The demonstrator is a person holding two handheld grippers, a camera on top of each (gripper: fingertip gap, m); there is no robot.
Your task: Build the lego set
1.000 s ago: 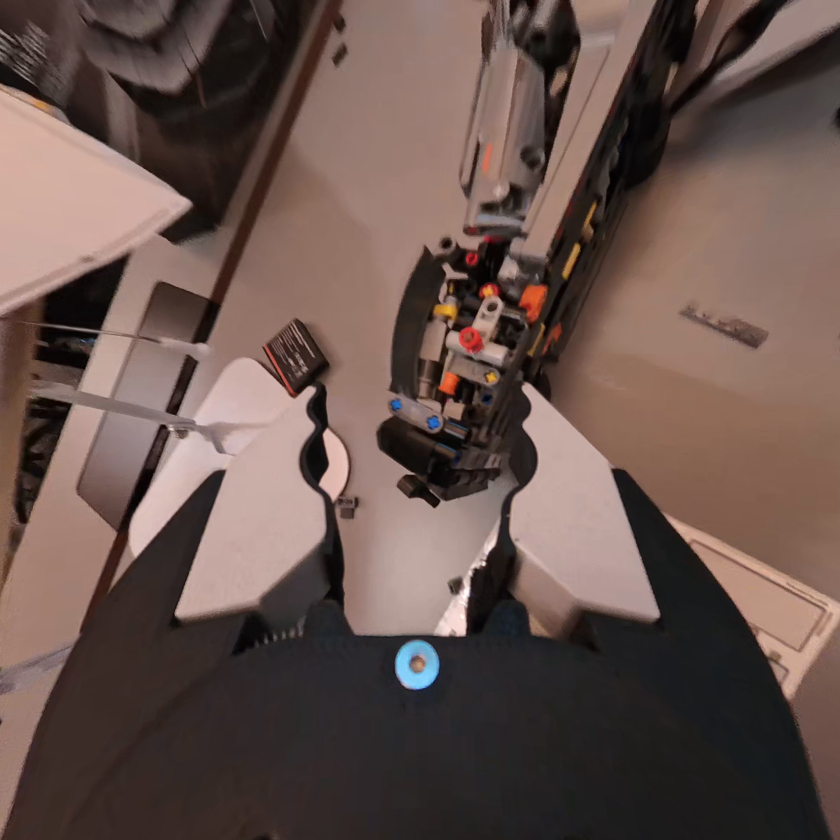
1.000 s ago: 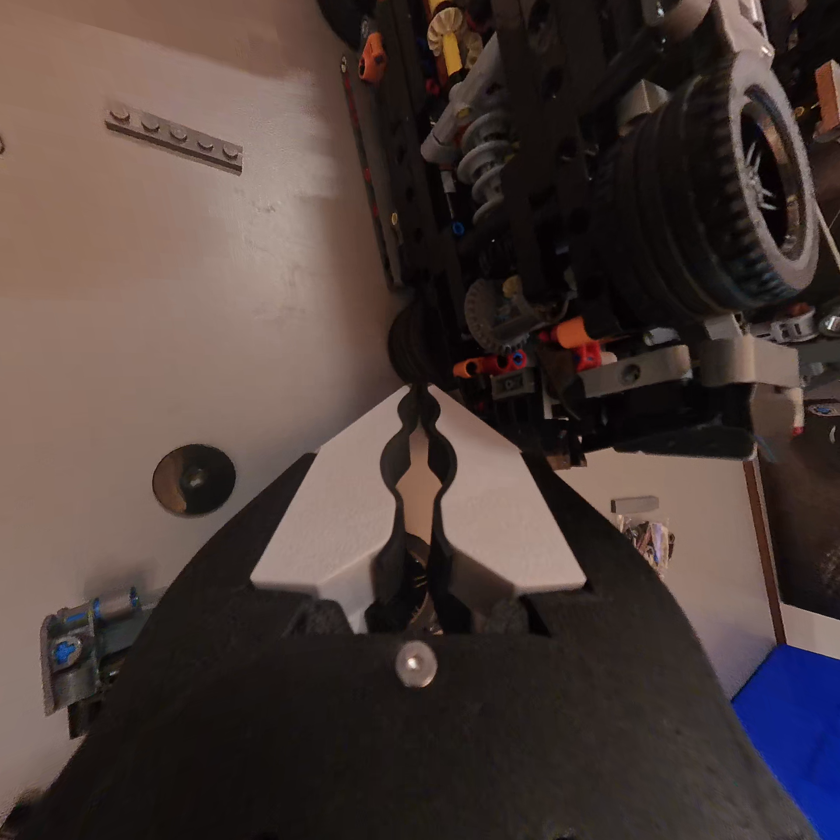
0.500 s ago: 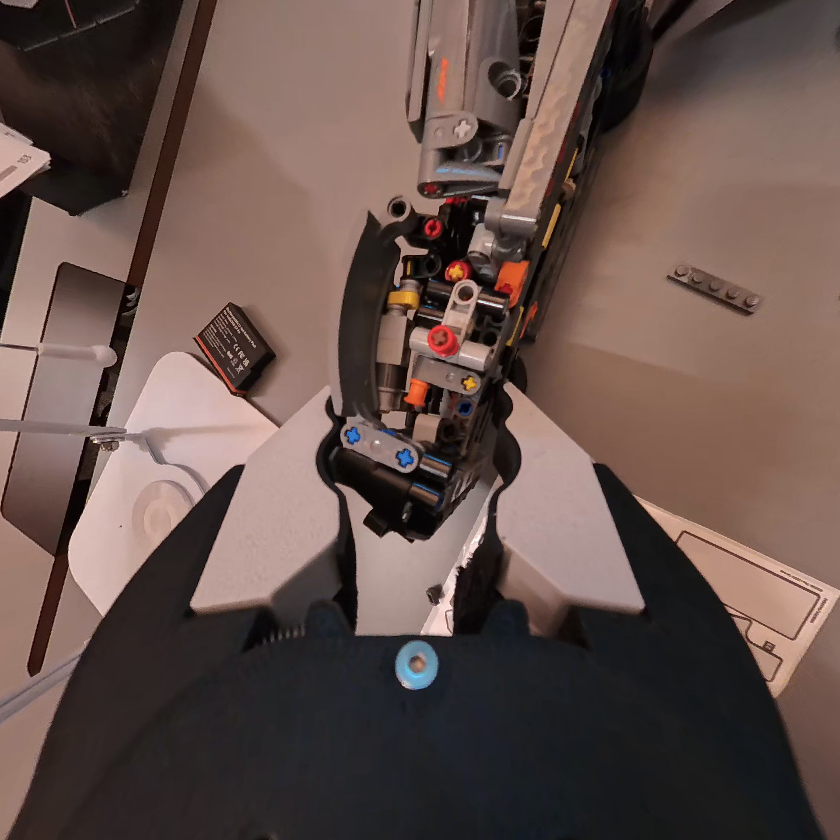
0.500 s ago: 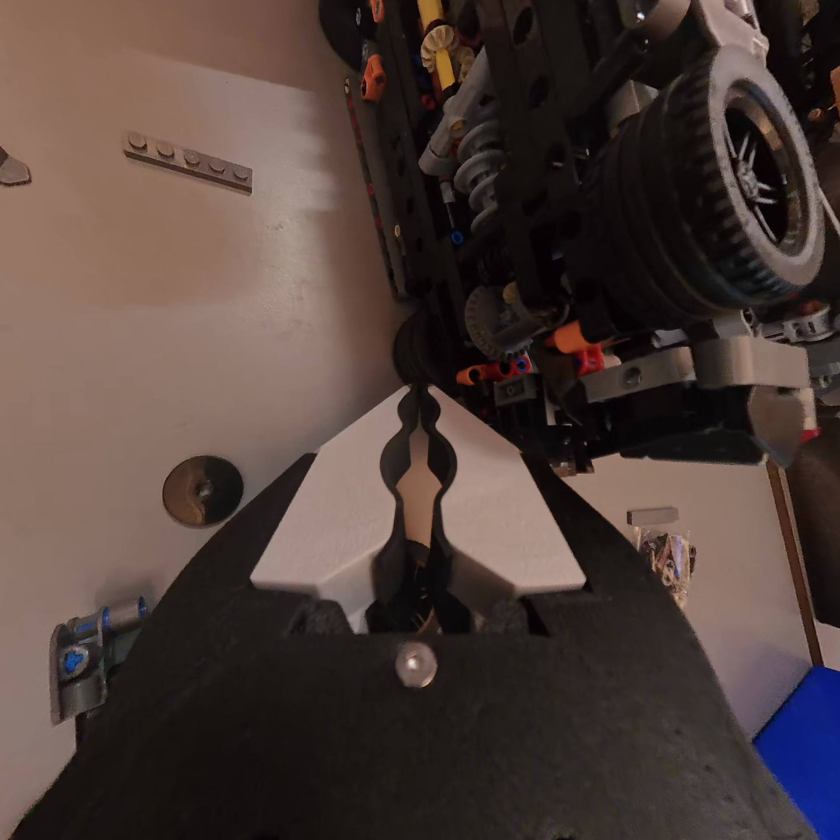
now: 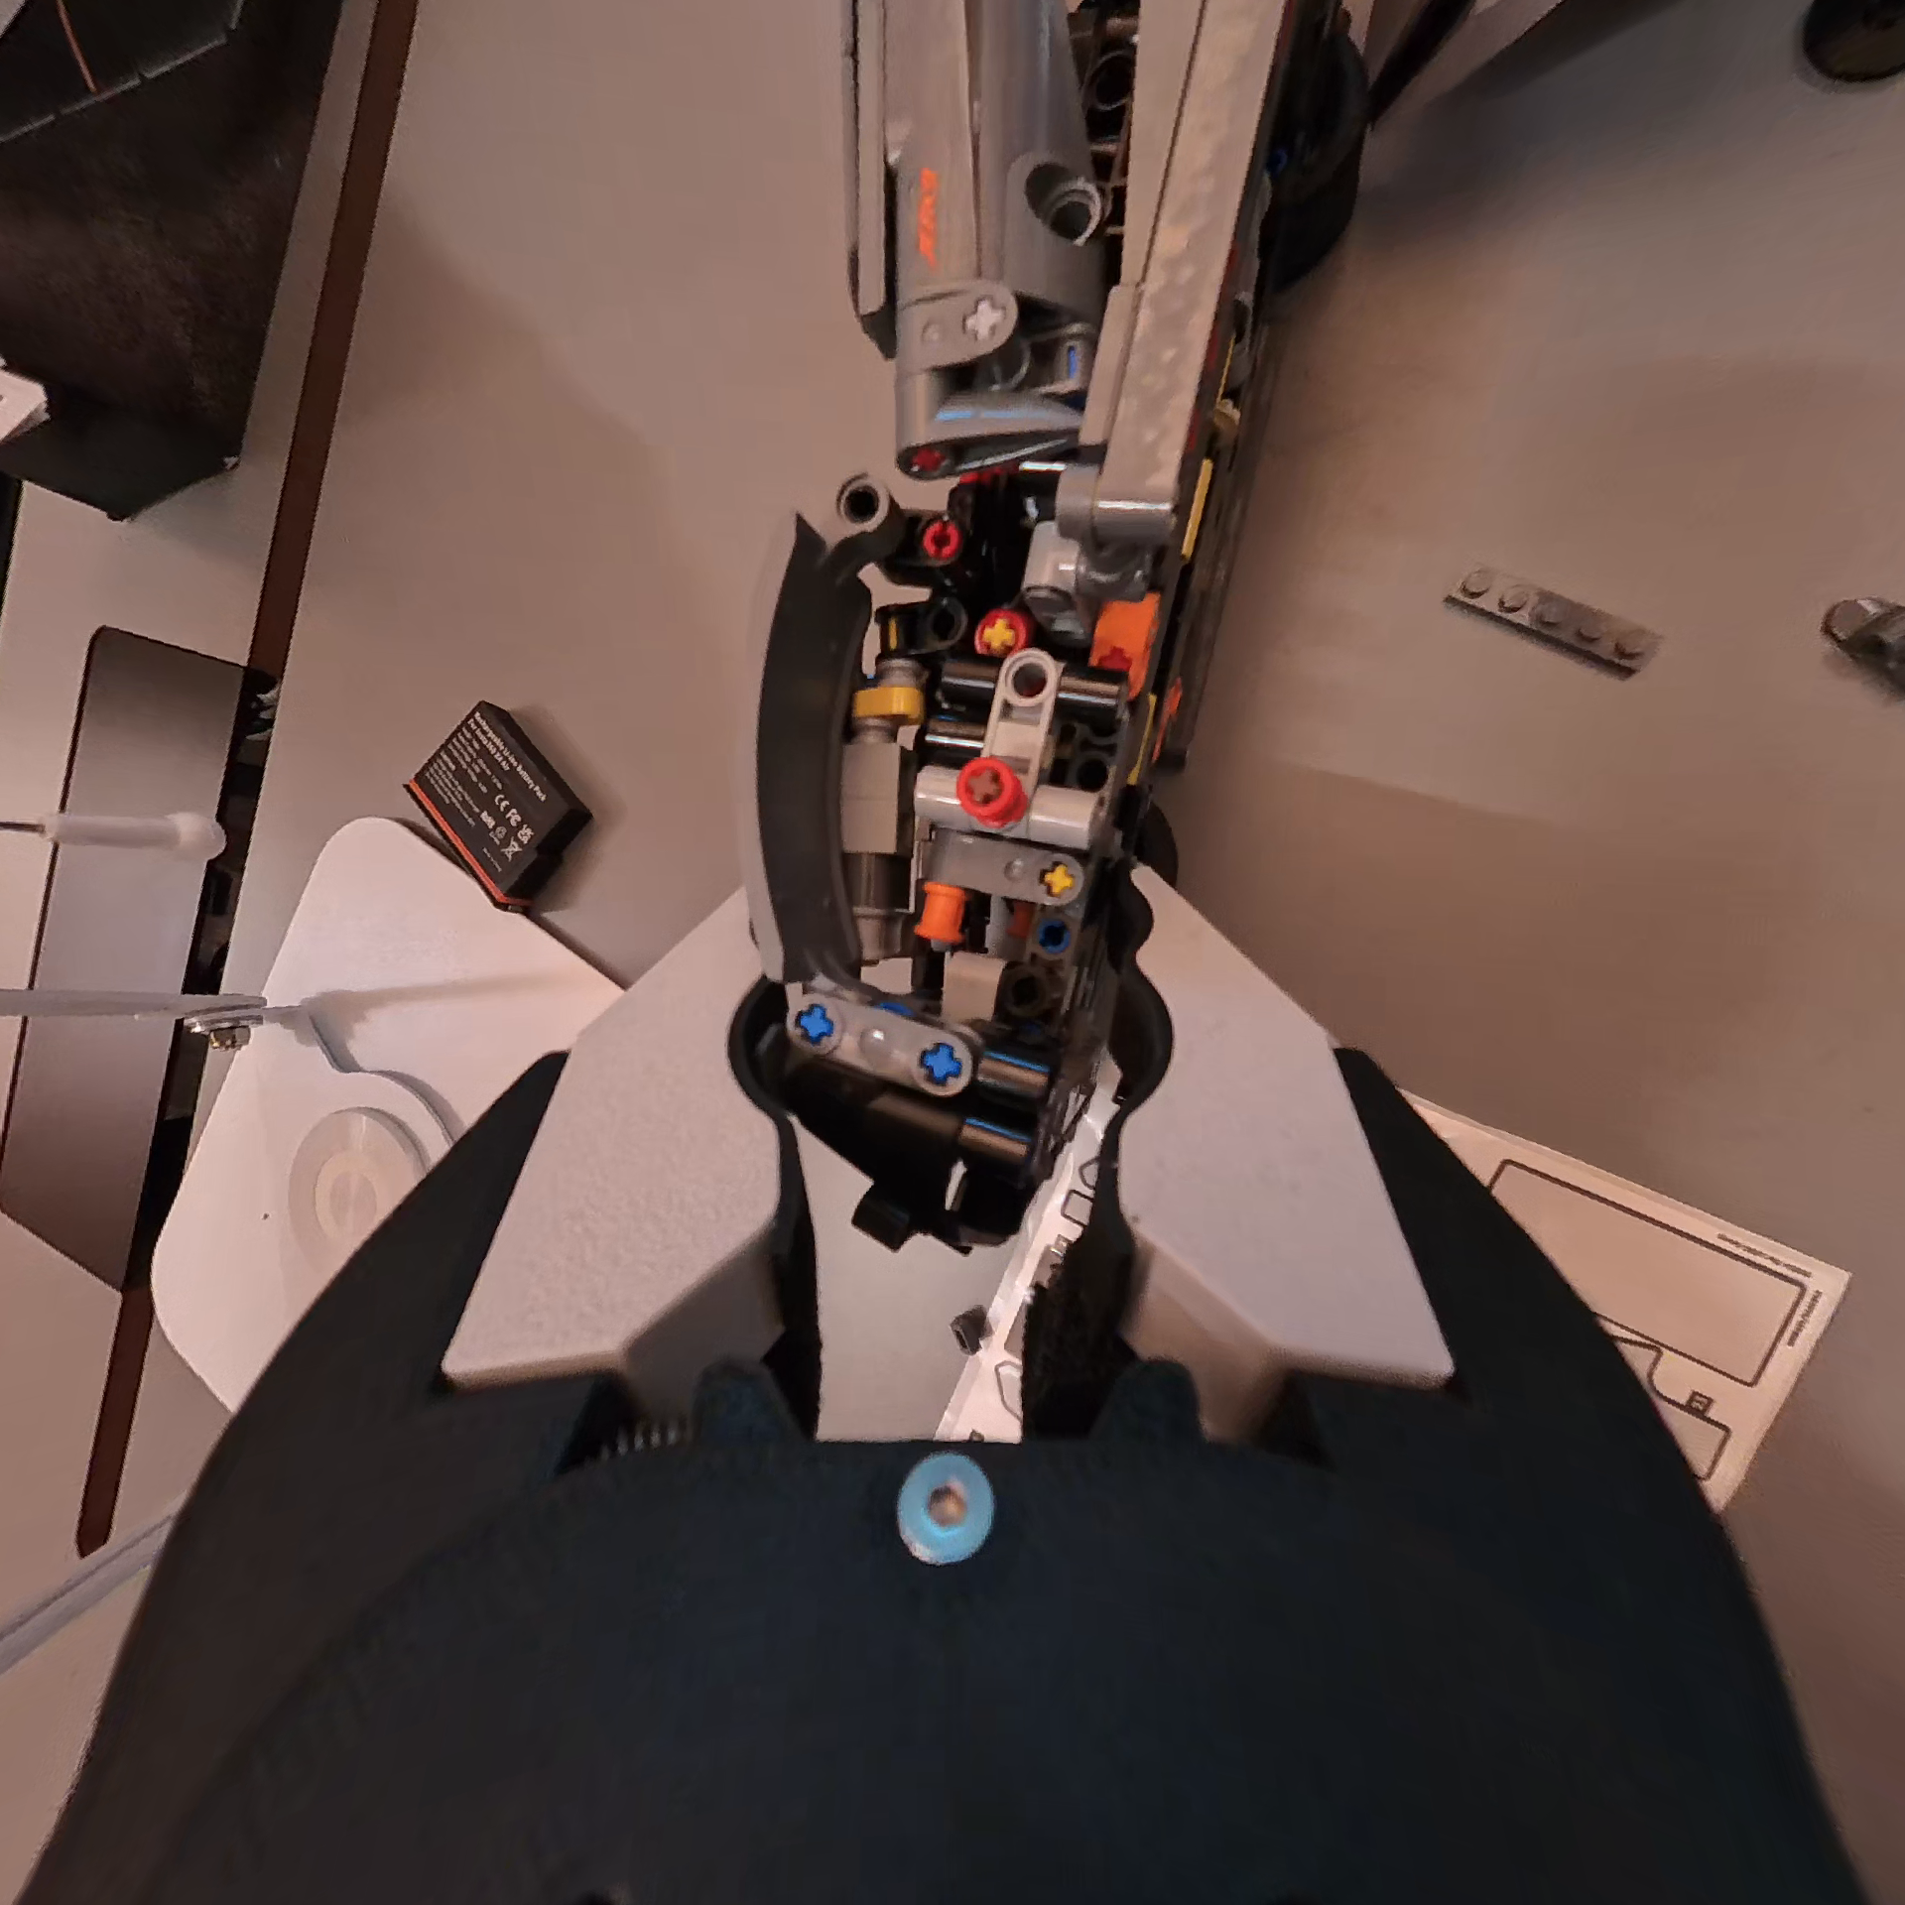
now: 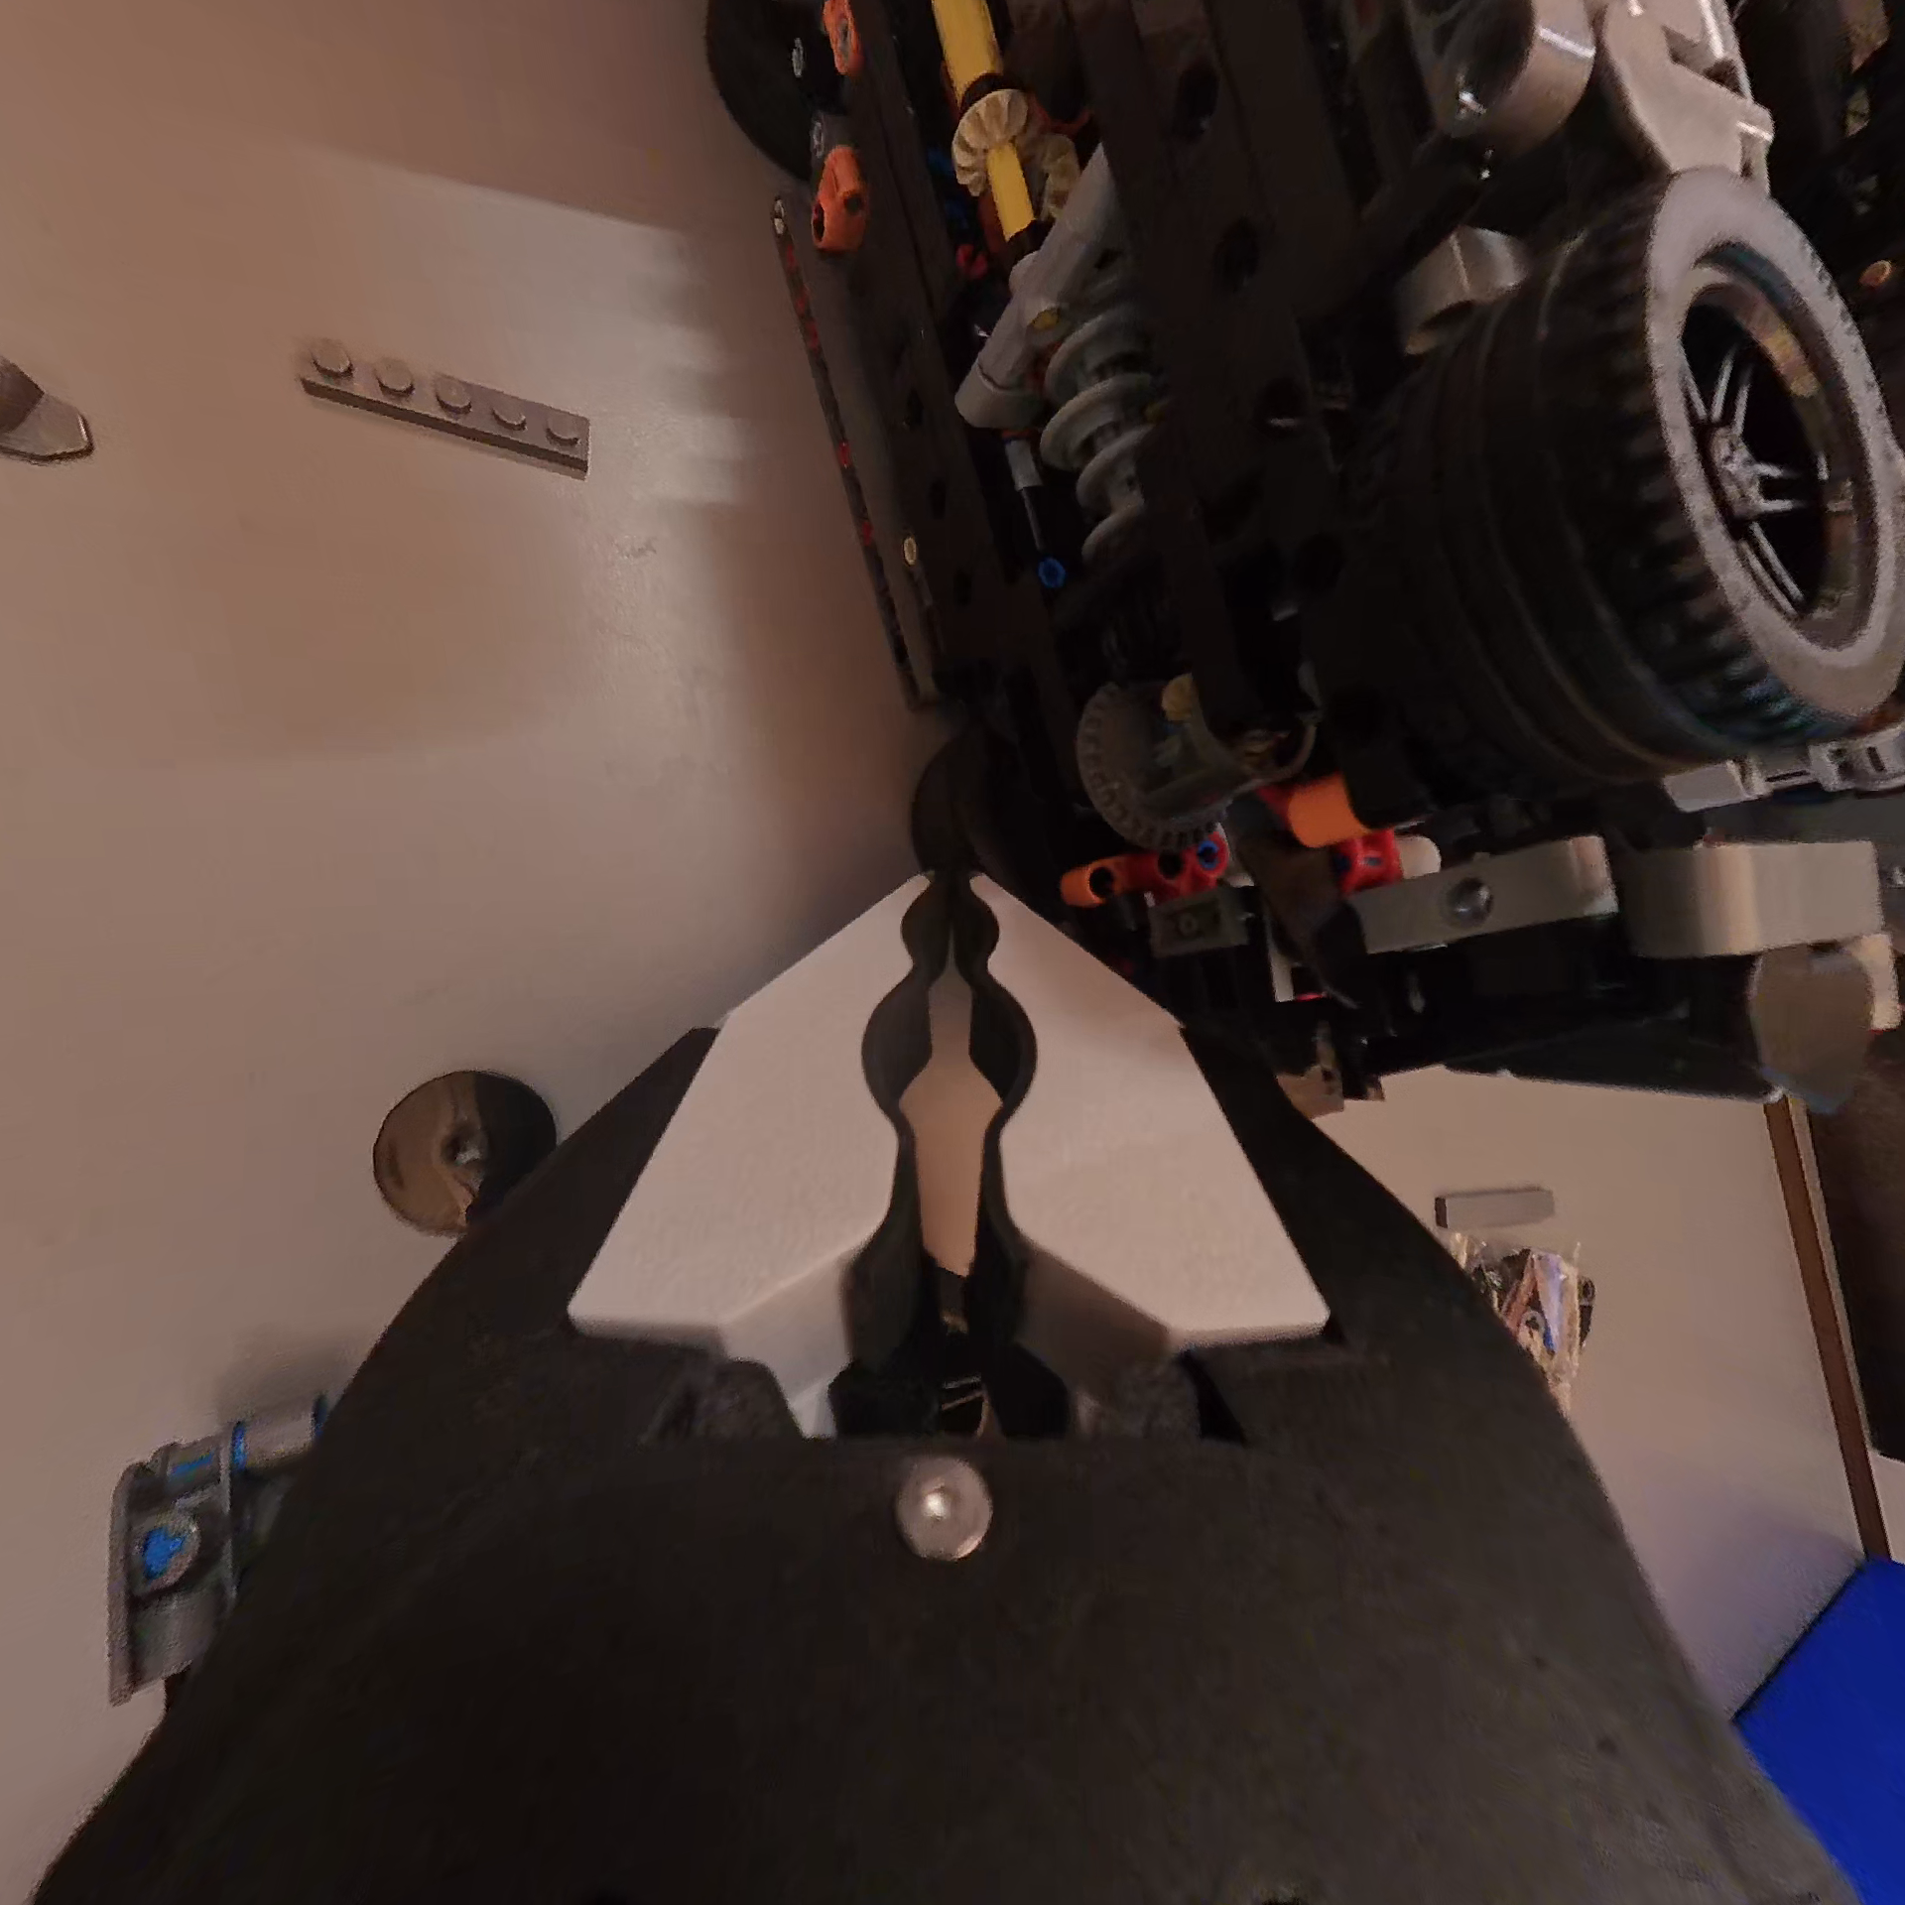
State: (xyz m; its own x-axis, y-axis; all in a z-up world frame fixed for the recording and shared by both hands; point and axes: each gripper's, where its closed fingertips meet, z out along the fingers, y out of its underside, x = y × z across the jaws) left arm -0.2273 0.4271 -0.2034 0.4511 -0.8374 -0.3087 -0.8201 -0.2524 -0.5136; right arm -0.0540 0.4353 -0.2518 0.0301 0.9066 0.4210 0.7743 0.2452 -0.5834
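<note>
My left gripper [image 5: 943, 1041] had its 2 fingers spread around the near end of the lego car [image 5: 990, 742], one finger on each side and seemingly pressing against it. The car was a half-built model of black beams, grey panels and red, yellow, orange and blue pins, with a curved black arch on its left flank. It stood tipped on its side on the pale table [image 5: 577, 412], and its long axis ran straight away from my left camera, the near end between my fingers.

My right gripper [image 6: 954, 887] had its tips pressed together with nothing visible between them; they sat just beside the black underside of the car [image 6: 1289, 619]. A ribbed black wheel [image 6: 1670, 515] with a dark spoked hub faced to the right in that view, and a grey spring showed near a yellow axle.

A flat grey strip with 5 studs [image 5: 1551, 634] lay on the table, well apart from the car, to the right in the left camera's view.
</note>
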